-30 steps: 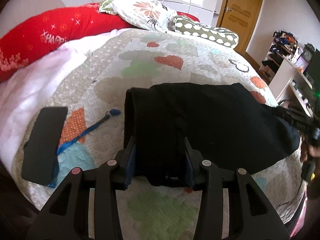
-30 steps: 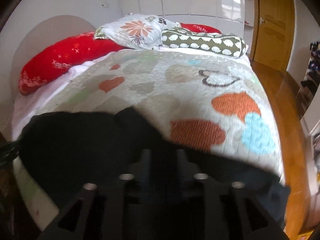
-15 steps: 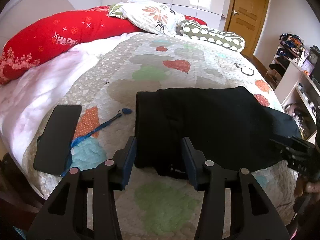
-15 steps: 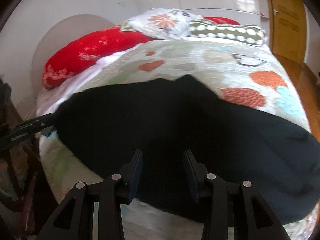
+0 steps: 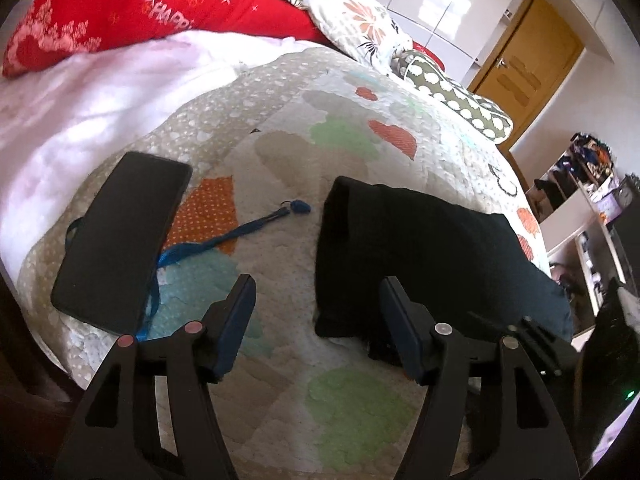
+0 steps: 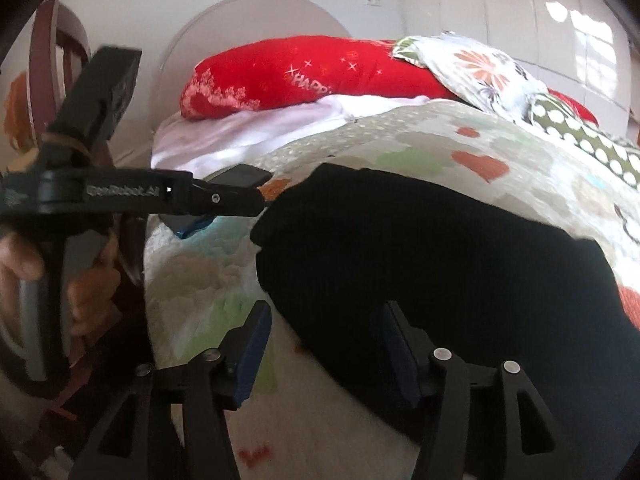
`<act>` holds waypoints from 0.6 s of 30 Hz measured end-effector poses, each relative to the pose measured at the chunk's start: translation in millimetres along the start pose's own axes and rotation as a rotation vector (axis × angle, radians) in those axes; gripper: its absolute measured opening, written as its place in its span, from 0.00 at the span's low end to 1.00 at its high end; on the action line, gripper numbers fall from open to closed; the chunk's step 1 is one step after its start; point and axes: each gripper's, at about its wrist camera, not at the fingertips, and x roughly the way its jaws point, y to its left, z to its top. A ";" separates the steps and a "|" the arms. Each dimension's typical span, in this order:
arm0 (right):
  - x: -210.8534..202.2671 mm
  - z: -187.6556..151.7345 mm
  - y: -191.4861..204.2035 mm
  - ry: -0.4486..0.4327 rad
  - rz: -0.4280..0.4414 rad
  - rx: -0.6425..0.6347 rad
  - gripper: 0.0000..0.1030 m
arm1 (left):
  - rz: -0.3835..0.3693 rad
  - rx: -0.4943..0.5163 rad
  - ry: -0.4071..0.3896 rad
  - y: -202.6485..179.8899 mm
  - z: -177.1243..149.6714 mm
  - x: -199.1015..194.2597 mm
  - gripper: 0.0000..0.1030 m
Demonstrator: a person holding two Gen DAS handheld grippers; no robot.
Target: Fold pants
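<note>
Bedroom walls, a wooden door [image 5: 520, 44] and white cupboards frame a bed covered by a patchwork quilt [image 5: 352, 396], with a red bolster [image 5: 160, 12] and patterned pillows far beyond the fingertips. On the quilt the black pants [image 5: 420, 252] lie as a folded slab, long axis running across the fingers' line, from ahead of the left gripper [image 5: 318, 300] off toward its right. That gripper hangs with fingers spread and empty, its right finger overlapping the slab's near left corner in view, its left finger over bare quilt. The right gripper [image 6: 324, 332] is likewise spread and empty, its right finger over the cloth's near edge. Both seem equally near; the fold looks largely done. A dark phone [image 5: 120, 240] and blue lanyard [image 5: 240, 232] rest left of the left fingers.
</note>
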 end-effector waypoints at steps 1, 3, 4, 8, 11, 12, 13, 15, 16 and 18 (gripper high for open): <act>7.4 2.8 3.4 0.007 0.006 -0.014 0.54 | 0.001 -0.008 0.002 3.0 0.4 1.0 0.63; 18.3 4.5 9.5 0.026 0.002 -0.043 0.54 | 0.004 -0.031 0.005 9.5 1.7 4.0 0.63; 25.6 5.0 14.4 0.035 -0.016 -0.070 0.54 | 0.002 -0.044 0.008 13.0 2.2 5.3 0.63; 38.1 13.9 10.8 0.021 -0.023 -0.078 0.49 | -0.010 -0.071 0.010 22.5 2.7 6.6 0.63; 36.9 26.1 -17.7 0.008 0.110 0.090 0.25 | -0.014 -0.075 0.017 26.8 1.1 6.1 0.63; 37.2 28.3 -22.9 0.006 0.133 0.116 0.18 | -0.014 -0.075 0.019 27.9 0.3 5.8 0.63; 35.7 31.7 -32.5 -0.002 0.160 0.155 0.15 | -0.015 -0.074 0.021 28.9 -1.6 4.9 0.63; 30.6 36.2 -43.3 -0.025 0.187 0.204 0.11 | -0.015 -0.073 0.026 30.1 -3.7 4.0 0.63; 26.4 39.3 -51.7 -0.046 0.203 0.244 0.10 | -0.016 -0.072 0.028 30.7 -4.4 4.3 0.63; 19.8 40.3 -66.2 -0.076 0.229 0.318 0.10 | -0.018 -0.067 0.031 31.3 -6.9 3.1 0.63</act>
